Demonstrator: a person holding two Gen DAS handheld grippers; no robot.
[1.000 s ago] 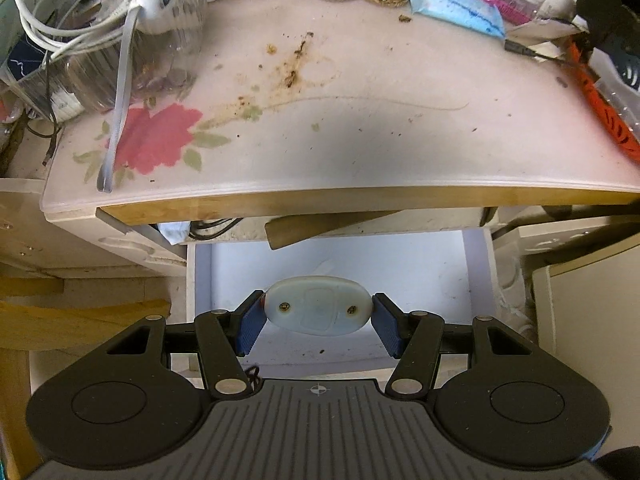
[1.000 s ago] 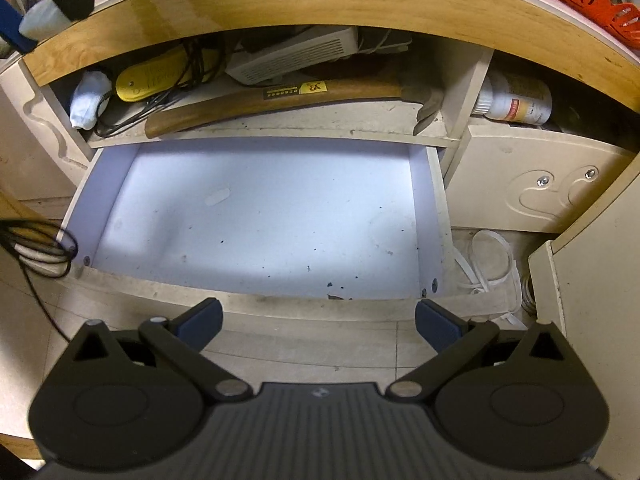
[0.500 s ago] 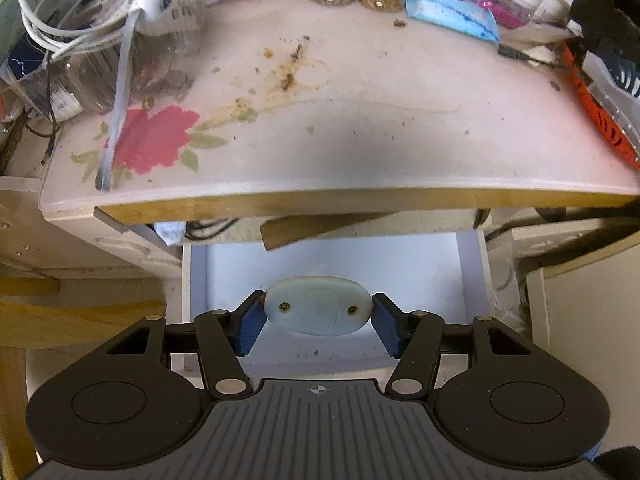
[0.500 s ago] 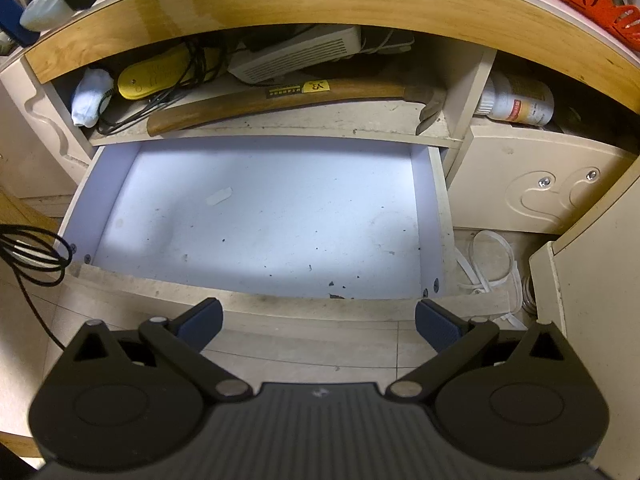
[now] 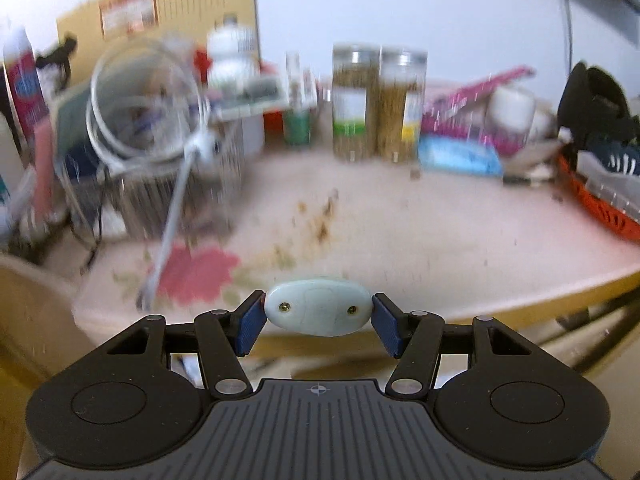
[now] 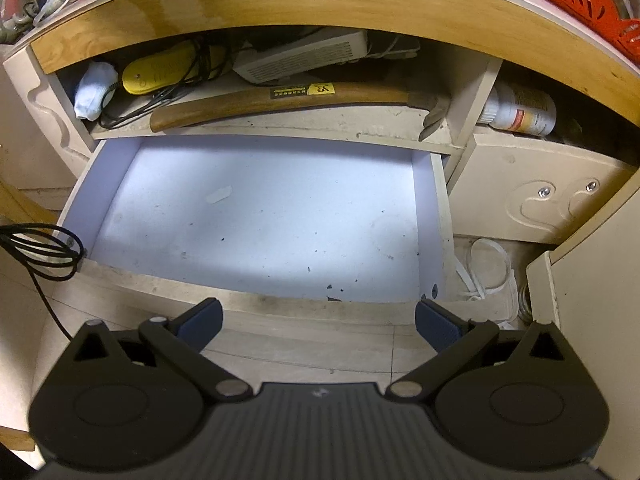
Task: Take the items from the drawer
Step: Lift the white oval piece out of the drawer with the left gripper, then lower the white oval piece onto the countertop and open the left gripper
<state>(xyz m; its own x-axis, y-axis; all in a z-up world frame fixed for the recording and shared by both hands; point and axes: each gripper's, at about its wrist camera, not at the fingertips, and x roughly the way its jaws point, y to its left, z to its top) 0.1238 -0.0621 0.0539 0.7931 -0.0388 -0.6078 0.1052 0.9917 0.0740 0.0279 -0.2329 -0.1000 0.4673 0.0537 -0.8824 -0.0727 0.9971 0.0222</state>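
Left tongs (image 5: 318,312) clamp a pale oval case (image 5: 318,307) — right tongs (image 6: 319,316) apart; labels unreadable.

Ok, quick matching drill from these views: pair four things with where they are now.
1 pale oval item
2 hammer
3 white bottle
4 two tall jars

A lying in the right-hand cubby
B on the shelf above the drawer
C at the back of the tabletop
D clamped in the left gripper

Pairs: 1-D, 2-B, 3-A, 4-C
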